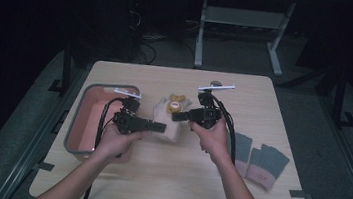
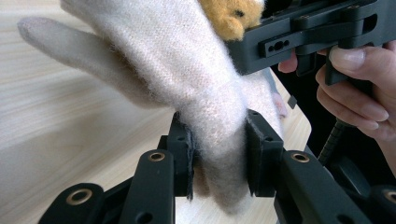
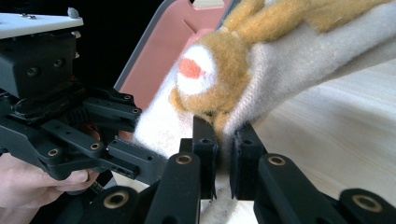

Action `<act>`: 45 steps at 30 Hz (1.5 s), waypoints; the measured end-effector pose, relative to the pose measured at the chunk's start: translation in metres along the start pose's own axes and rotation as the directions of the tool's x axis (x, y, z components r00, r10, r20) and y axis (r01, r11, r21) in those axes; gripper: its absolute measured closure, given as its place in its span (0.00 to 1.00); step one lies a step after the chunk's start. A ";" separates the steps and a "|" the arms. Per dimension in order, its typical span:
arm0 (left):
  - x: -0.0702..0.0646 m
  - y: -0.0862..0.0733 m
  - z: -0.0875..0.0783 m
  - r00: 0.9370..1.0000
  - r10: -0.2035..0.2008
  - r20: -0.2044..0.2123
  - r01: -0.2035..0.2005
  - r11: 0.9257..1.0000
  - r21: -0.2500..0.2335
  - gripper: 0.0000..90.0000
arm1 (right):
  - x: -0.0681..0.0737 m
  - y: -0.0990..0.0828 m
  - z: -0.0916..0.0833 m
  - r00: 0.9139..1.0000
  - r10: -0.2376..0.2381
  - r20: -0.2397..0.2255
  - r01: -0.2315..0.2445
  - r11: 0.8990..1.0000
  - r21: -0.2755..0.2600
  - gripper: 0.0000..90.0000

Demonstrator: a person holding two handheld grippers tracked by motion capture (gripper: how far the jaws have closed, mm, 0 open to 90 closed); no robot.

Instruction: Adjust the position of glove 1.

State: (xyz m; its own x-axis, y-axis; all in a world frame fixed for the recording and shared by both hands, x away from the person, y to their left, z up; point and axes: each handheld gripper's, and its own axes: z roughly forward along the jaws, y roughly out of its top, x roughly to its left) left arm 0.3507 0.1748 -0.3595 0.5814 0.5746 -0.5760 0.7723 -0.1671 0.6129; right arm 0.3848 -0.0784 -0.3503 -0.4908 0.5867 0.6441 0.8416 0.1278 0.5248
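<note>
At the centre of the high view I have the fluffy cream wool glove with an orange bear face point(image 1: 172, 114) pinched from both sides above the light wooden tabletop point(image 1: 215, 184). My left hand-held gripper point(image 1: 161, 126) is clamped on its cuff, my right hand-held gripper point(image 1: 176, 115) nipped tight on an edge beside the bear. The pink plastic bin point(image 1: 81, 119) sits left; grey and pink fingerless gloves point(image 1: 260, 162) lie right.

Left claw point(image 1: 160, 126) and right claw point(image 1: 176, 115) point inward, tips near each other, both clamped tight; forearms converge from below.
</note>
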 end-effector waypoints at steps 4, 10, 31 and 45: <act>0.001 0.003 -0.005 1.000 0.008 -0.004 -0.008 1.000 0.001 0.75 | 0.003 0.004 0.001 1.000 -0.005 -0.002 0.005 1.000 -0.001 0.92; 0.001 0.007 -0.012 1.000 0.004 -0.007 -0.005 1.000 -0.006 0.75 | 0.009 0.011 0.002 1.000 -0.013 -0.004 0.013 1.000 0.002 0.92; 0.004 0.016 -0.036 1.000 0.010 -0.020 -0.010 0.999 -0.031 0.75 | 0.027 0.029 0.009 0.999 -0.036 -0.025 0.036 0.999 0.004 0.92; 0.008 0.021 -0.052 0.999 0.026 -0.031 -0.028 0.999 -0.036 0.75 | 0.040 0.041 0.016 0.998 -0.053 -0.035 0.053 0.999 0.009 0.92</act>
State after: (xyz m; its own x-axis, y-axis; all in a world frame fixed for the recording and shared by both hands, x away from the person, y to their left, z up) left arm 0.3584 0.2178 -0.3230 0.5934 0.5945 -0.5426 0.7461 -0.1535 0.6478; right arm 0.4031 -0.0367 -0.3123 -0.5424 0.5503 0.6347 0.8161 0.1660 0.5535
